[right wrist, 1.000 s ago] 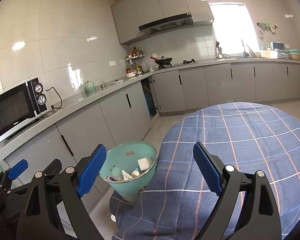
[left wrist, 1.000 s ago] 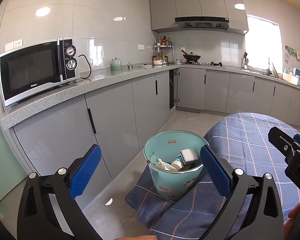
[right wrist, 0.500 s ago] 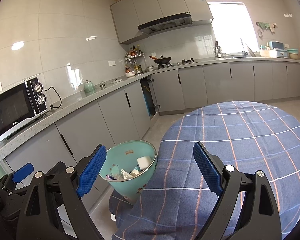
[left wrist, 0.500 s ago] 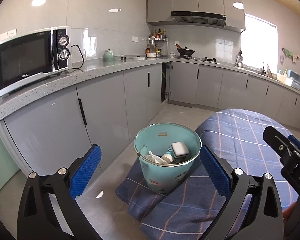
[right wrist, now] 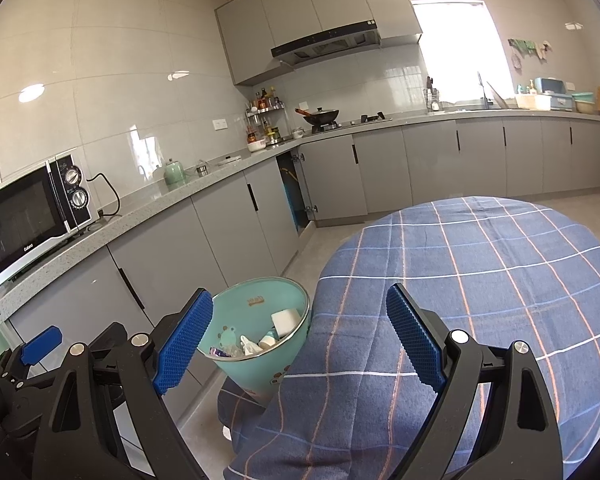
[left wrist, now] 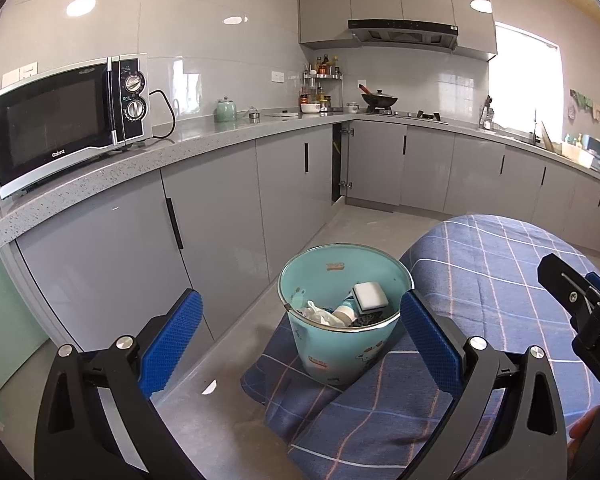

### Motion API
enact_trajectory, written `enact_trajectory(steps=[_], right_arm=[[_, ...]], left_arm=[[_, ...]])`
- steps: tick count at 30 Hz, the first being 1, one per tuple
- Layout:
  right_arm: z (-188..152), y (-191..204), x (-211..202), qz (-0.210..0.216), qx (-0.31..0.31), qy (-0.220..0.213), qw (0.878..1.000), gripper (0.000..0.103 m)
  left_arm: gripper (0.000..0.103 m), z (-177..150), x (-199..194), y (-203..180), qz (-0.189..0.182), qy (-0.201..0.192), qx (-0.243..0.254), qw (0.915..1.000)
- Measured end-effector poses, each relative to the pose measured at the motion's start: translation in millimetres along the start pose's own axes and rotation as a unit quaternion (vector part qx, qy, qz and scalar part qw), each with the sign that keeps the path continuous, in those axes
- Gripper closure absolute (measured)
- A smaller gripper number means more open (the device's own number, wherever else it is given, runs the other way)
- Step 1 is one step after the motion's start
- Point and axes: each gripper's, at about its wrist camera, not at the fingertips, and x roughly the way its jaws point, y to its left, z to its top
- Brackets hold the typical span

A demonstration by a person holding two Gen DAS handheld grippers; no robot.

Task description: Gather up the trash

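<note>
I hold both the left gripper [left wrist: 300, 336] and right gripper [right wrist: 300, 340] spread wide, gripping nothing. The teal bin [left wrist: 342, 350] looks light and rigid; I judge its rim the best hold, since the crumpled trash [left wrist: 320, 314] inside is soft.

Glossy grey cabinet fronts [left wrist: 216, 216] w/ speckled stone-look counter [left wrist: 100, 176], matt woven check tablecloth [right wrist: 480, 280], smooth teal bin [left wrist: 340, 356] w/ metal rim, ribbed blue gripper pads [left wrist: 172, 344]

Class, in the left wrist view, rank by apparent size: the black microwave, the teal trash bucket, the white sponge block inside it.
1. black microwave
2. teal trash bucket, somewhat smaller though nearer
3. white sponge block, clearly smallest
</note>
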Motion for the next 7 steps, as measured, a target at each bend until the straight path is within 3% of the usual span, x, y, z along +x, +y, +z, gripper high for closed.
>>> enact_trajectory(steps=[7], right_arm=[[0.9, -1.3, 0.8, -0.001, 0.004, 0.003, 1.0, 0.016]], left_arm=[[0.006, -0.1, 1.6, -1.0, -0.001, 0.002, 0.004, 1.0]])
